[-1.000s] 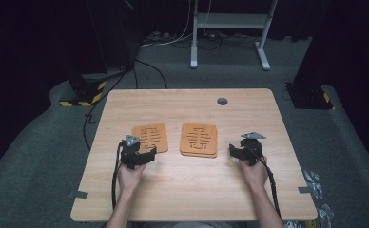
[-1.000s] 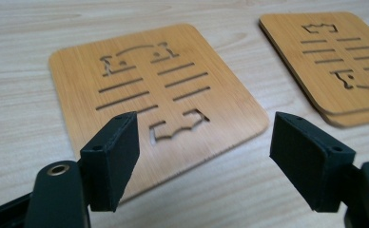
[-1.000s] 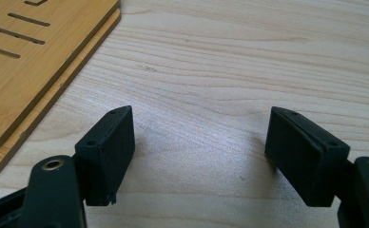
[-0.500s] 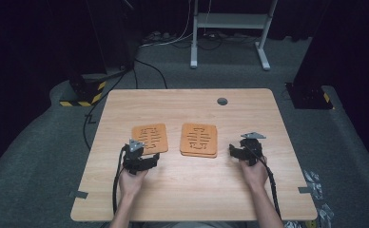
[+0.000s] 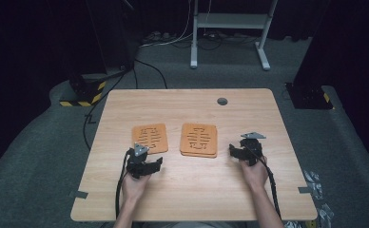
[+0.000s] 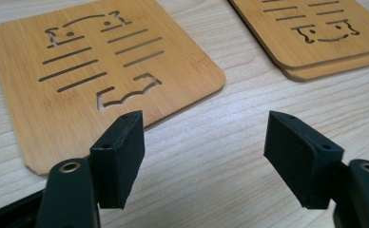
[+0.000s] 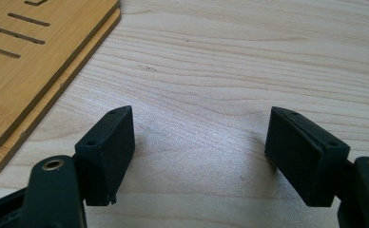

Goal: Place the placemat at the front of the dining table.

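1. The left gripper (image 5: 158, 163) is hovering just off the near corner of the single coaster (image 6: 97, 71); its jaws have just been closing a little but are standing spread, nothing between them.
2. The right gripper (image 5: 232, 150) is waiting beside the stack (image 5: 199, 139), jaws apart and empty.
3. The coaster is lying flat on the table (image 5: 192, 190). It looks thin, stiff, light and smooth, so pinching an overhanging edge or corner seems best.

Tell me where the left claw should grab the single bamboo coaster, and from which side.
Take the single coaster by its near rounded corner, coming in low from the person's side. It lies flat on the table, so one jaw probably has to slip under that edge. The left claw stands open just short of it, jaws having just been closing, nothing between them.
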Motion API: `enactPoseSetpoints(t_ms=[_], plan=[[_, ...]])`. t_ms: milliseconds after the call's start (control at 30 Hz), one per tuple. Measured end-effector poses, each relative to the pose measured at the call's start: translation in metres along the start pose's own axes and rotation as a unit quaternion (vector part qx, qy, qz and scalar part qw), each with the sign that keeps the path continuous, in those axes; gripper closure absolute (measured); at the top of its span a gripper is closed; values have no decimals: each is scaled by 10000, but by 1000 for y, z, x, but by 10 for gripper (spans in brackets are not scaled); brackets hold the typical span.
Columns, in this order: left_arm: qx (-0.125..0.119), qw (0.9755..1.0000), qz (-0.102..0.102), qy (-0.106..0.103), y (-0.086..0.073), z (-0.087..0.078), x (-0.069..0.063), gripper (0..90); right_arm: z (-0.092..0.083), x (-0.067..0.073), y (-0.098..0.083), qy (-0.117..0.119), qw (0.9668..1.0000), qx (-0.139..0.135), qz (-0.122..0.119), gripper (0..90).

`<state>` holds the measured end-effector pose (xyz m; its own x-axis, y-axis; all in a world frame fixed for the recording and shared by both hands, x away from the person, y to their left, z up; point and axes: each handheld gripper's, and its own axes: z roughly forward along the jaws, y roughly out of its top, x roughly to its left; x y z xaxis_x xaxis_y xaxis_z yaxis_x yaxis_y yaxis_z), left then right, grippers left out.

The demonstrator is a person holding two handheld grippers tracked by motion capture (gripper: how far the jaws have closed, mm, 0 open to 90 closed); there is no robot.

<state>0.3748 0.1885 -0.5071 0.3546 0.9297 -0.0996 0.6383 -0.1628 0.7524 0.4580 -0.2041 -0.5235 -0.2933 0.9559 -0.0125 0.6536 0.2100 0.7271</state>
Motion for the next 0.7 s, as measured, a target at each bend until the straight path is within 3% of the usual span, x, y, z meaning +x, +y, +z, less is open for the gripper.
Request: enactPoseSetpoints(t_ms=[400,567,700], plan=[[99,9999,55,76,-10,7,-4,299,0,0,0,-1,10000,-6,30,252],[167,9990,329,271,-14,13,-8,283,0,1,0,-5,10000,-16,63,252],[51,9989,343,317,-16,14,-9,271,0,1,0,-3,10000,-15,59,252]])
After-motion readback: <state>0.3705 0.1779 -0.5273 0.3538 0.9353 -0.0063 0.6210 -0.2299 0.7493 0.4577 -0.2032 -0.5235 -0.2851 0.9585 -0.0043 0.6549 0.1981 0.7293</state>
